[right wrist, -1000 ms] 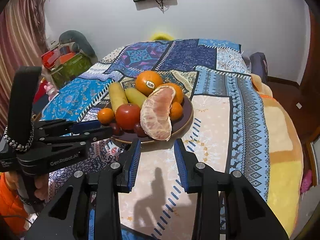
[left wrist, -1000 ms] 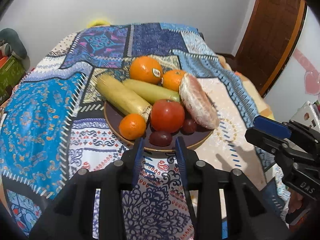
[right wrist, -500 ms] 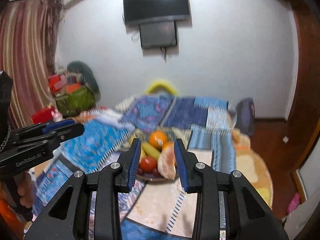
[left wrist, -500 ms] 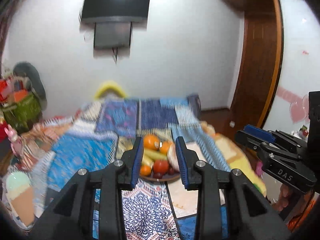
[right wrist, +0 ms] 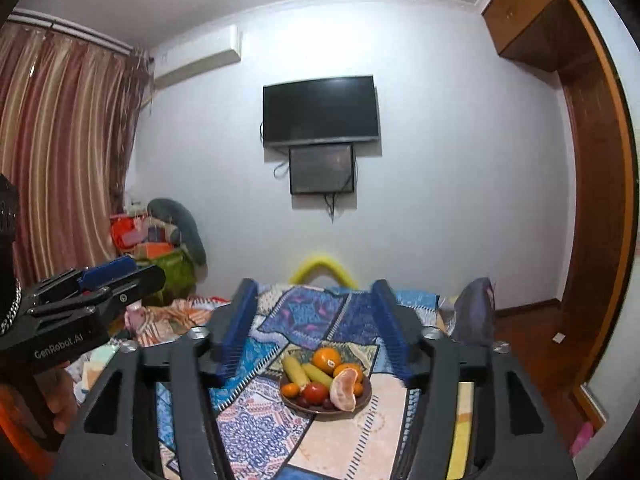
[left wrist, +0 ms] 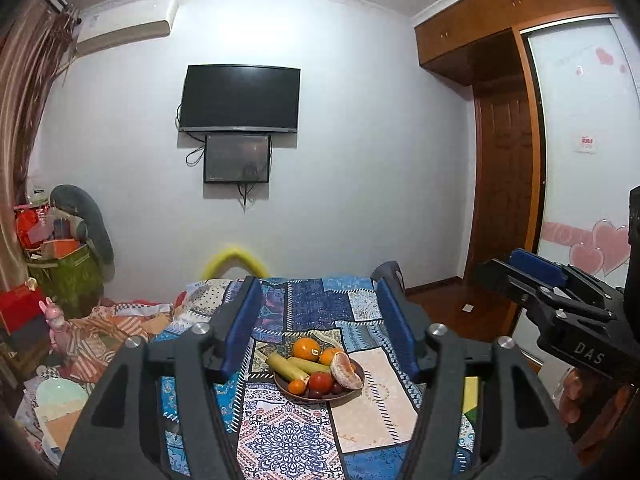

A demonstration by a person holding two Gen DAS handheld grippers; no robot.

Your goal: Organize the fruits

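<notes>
A dark round plate (left wrist: pixel 347 393) of fruit sits on a patchwork blanket on the bed. It holds a large orange (left wrist: pixel 306 348), two yellow-green cucumbers (left wrist: pixel 286 366), a red tomato (left wrist: pixel 320 381), a peeled citrus half (left wrist: pixel 345 369), small oranges and dark plums. The plate also shows in the right wrist view (right wrist: pixel 362 402). My left gripper (left wrist: pixel 320 328) is open and empty, far back from the plate. My right gripper (right wrist: pixel 316 330) is open and empty, equally far back. Each gripper shows at the edge of the other's view.
The patchwork blanket (left wrist: pixel 288 436) covers the bed. A television (left wrist: pixel 239 99) hangs on the far wall. Boxes and bags (left wrist: pixel 52 264) pile up at the left. A wooden door (left wrist: pixel 504 184) and wardrobe stand at the right.
Both grippers have pulled far back and up from the plate, and both have opened wider. The fruit on the plate has not moved.
</notes>
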